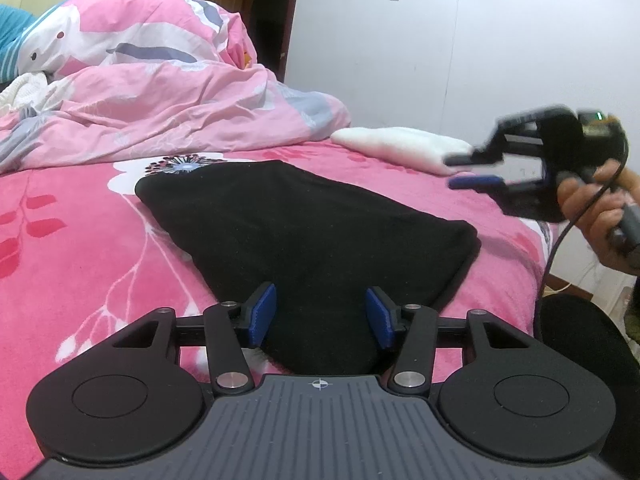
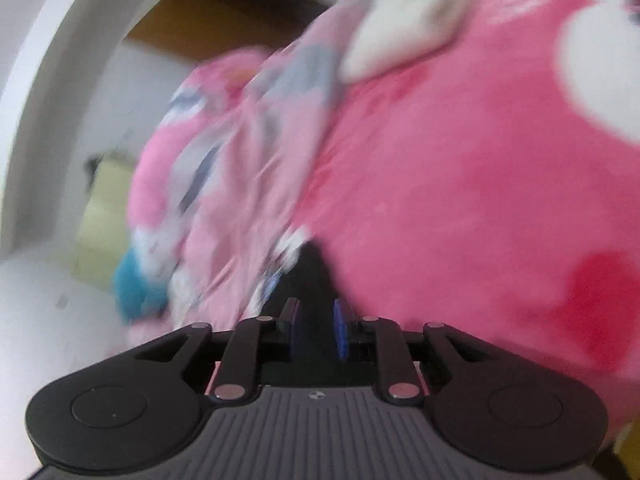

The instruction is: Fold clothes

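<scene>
A black garment [image 1: 304, 224] lies folded flat on the pink flowered bed sheet [image 1: 80, 248]. My left gripper [image 1: 322, 316] rests low at its near end and is open. The cloth runs between the blue pads [image 1: 264, 314], and I see no pinch on it. My right gripper [image 1: 452, 171] hangs in the air off the garment's right side, held by a hand [image 1: 592, 204], with its jaws a little apart and nothing between them. The right wrist view is blurred. There the right gripper [image 2: 317, 316] shows a narrow gap, with a dark strip of the garment [image 2: 312, 272] beyond its tips.
A white folded cloth [image 1: 400, 146] lies on the sheet behind the right gripper. A crumpled pink quilt [image 1: 160, 92] is heaped at the back left of the bed. The bed's right edge runs by a dark round seat [image 1: 580, 344]. A grey wall [image 1: 400, 40] stands behind.
</scene>
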Demonstrator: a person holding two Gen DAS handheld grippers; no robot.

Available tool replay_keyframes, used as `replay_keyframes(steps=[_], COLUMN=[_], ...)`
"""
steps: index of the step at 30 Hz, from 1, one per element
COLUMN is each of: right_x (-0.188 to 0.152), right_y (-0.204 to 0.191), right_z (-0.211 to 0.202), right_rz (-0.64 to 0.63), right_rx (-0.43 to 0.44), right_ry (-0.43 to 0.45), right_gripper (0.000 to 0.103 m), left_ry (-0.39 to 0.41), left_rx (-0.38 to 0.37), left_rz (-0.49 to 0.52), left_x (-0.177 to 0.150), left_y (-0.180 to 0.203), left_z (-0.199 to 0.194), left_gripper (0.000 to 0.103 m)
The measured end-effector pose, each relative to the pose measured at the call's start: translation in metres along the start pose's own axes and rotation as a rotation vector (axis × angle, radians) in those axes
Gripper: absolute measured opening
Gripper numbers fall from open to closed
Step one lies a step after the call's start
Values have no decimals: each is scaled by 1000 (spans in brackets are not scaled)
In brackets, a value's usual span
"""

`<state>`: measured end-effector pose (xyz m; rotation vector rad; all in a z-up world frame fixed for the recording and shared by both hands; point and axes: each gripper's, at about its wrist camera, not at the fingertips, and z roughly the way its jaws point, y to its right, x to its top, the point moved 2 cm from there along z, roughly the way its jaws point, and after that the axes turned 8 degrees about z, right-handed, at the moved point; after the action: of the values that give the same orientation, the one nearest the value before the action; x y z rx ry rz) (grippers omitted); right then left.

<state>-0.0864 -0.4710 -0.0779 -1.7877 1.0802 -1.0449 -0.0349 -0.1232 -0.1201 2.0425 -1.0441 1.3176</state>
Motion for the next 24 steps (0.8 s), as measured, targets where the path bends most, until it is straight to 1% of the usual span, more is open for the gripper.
replay_keyframes(steps=[1, 4, 5, 7, 8, 9, 10, 11, 12, 14, 15, 18, 19, 20, 21, 22, 24], right_x=[-6, -28, -31, -32, -33, -31, -26, -22, -20, -23, -25, -36, -39, -43, -47, -49, -50], right_y=[-10, -29, -28, -17, -12, -5, 4, 11, 12, 10, 11, 9, 6, 3, 1, -1, 1], right_z=[14, 63, 70, 70, 70, 65, 55, 43, 34, 22, 18, 6, 9, 12, 14, 15, 19], right_rz=[-36, -100, -94, -52, -32, 2, 47, 64, 49, 12, 7, -20, -34, -48, -65, -79, -70], right_rx=[9, 57, 58, 35, 23, 23, 31, 35, 38, 66, 103, 245, 287, 319, 332, 327, 281], right_ry=[-54, -268, -295, -280, -273, -242, -191, -133, -86, -29, -17, -8, -23, -51, -86, -111, -136], right_gripper=[28, 31, 31, 28, 20, 13, 13, 13, 13, 15, 15, 15, 15, 16, 16, 16, 16], left_ry=[-3, -14, -19, -21, -22, -22, -19, -9, 4, 26, 27, 12, -8, -45, -78, -98, -125], left_rx=[0, 4, 7, 12, 13, 15, 19, 24, 29, 23, 9, -39, -61, -88, -102, -95, -84], left_rz=[-4, -21, -27, -38, -45, -51, -57, -61, -62, -72, -81, -83, -66, -43, -31, -33, -54], left_x=[1, 4, 5, 7, 9, 10, 13, 17, 21, 31, 37, 52, 55, 55, 53, 50, 43], left_y=[0, -2, -2, -3, -4, -5, -6, -8, -10, -18, -22, -31, -31, -30, -31, -35, -44], left_z=[0, -2, -3, -7, -8, -11, -13, -16, -18, -17, -12, 7, 17, 27, 37, 43, 55], left_gripper=[50, 50, 50, 51, 51, 51, 51, 52, 54, 54, 54, 53, 52, 49, 45, 44, 43])
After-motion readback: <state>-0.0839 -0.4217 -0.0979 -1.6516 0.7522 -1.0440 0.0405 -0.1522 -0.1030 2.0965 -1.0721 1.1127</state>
